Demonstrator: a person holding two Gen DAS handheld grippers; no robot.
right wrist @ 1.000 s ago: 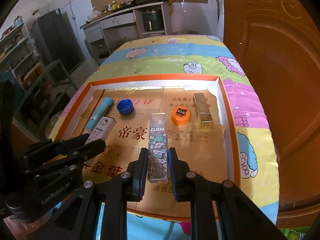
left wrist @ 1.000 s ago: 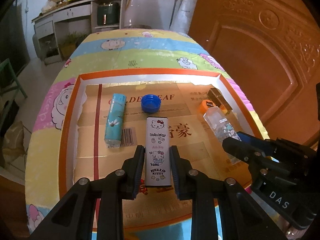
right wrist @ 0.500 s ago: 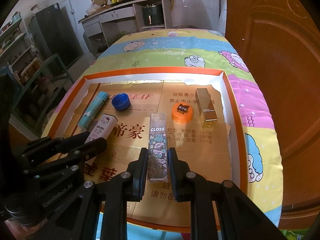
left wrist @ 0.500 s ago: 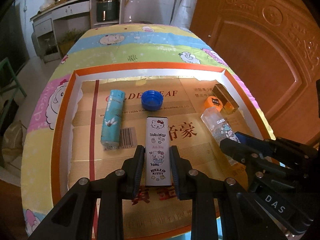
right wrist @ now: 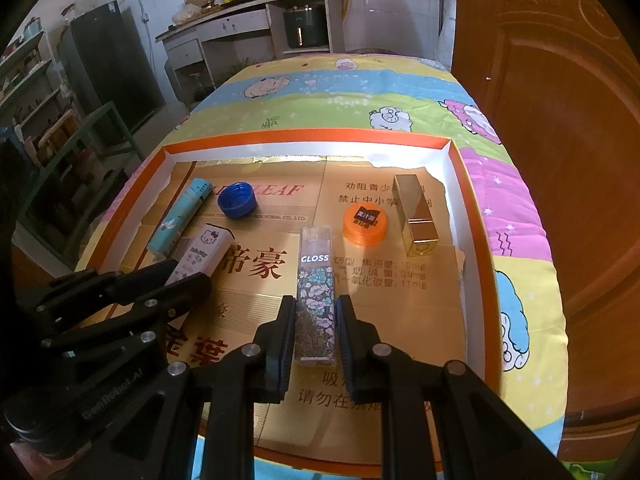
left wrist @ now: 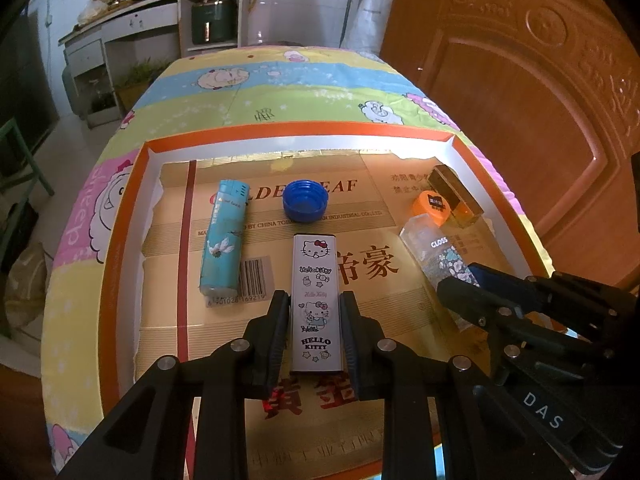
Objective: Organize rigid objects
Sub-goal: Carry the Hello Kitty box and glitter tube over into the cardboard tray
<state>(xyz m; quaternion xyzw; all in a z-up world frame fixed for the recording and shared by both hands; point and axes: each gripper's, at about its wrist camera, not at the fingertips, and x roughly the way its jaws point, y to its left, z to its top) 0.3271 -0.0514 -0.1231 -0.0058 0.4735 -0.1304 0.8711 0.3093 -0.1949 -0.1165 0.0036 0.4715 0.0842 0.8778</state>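
Left gripper (left wrist: pixel 315 320) closed tight on the white cat tin (left wrist: pixel 316 280), near end of tin between the black fingers. Right gripper (right wrist: pixel 315 322) closed tight on the clear gloss tube (right wrist: pixel 316 280), low end of tube squeezed between the pads. Hard to tell if tin and tube rest on the card or sit a bit above it.

From the left view, lower part of the tube hidden behind the right gripper. From the right view, back half of the tin hidden behind the left gripper. Hands not seen at all, only black tool arms, cut off at the bottom of both views. Small print on the card too blurry to read.

Inside the tray (right wrist: pixel 460 184), with its orange rim and white walls: a teal lighter (left wrist: pixel 224 236) lying flat on the left, a blue cap (left wrist: pixel 305 201) just beside its top end, an orange cap (right wrist: pixel 365 225) near the right, a gold box (right wrist: pixel 416 212) just beside that cap. Gold card (right wrist: pixel 256 276) with red letters lining the tray floor.

Tray on a bright cloth (right wrist: pixel 360 80) with sheep pictures. Brown wood door (right wrist: pixel 560 120) to the right. Far back, a grey counter (right wrist: pixel 248 20) with bottles and a stove on top, a dark fridge (right wrist: pixel 108 52) and shelves at the left.
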